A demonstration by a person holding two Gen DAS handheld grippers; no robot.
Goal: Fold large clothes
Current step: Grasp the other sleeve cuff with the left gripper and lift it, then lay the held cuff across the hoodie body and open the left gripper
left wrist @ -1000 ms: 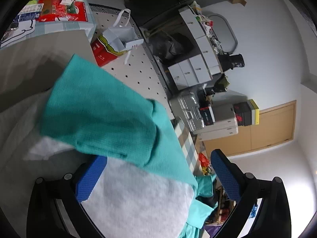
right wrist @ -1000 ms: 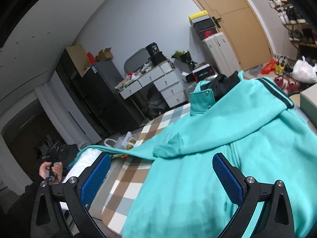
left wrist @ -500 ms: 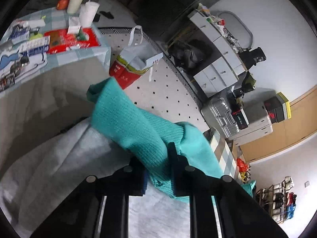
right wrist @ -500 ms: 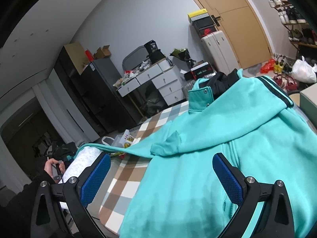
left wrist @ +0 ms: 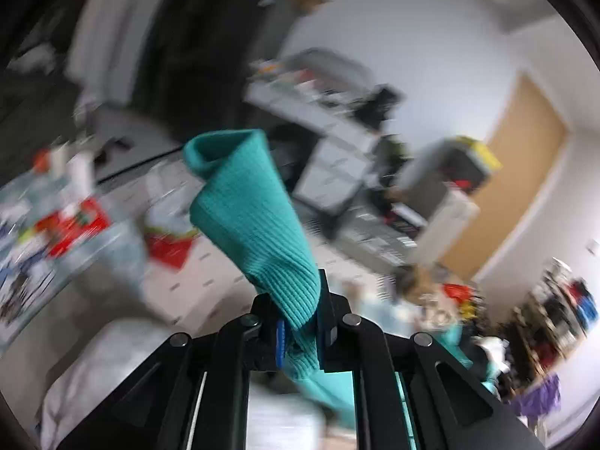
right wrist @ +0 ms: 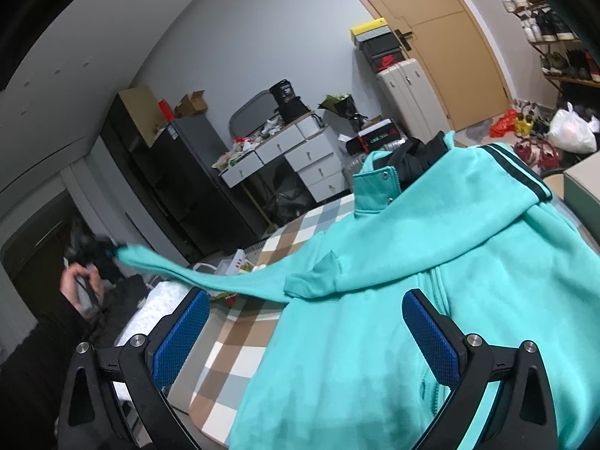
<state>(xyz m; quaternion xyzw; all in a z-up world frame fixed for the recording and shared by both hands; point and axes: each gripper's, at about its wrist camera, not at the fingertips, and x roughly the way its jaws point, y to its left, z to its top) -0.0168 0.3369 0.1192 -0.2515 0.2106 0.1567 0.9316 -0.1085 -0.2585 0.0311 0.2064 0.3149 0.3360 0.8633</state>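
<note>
Early stage: left gripper (left wrist: 300,332) clamps ribbed cuff (left wrist: 255,202) at frame centre, sleeve raised; right gripper (right wrist: 303,333) hangs spread, empty, over unfolded teal jacket (right wrist: 431,300).

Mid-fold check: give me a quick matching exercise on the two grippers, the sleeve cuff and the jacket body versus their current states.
Things:
1. left gripper
2. right gripper
3. sleeve cuff
4. jacket body

States:
A. open, holding nothing
B. lying on the checked tablecloth
C. shut on ribbed fabric
D. lifted, sticking up past the fingers

Pairs: 1-C, 2-A, 3-D, 4-B
</note>
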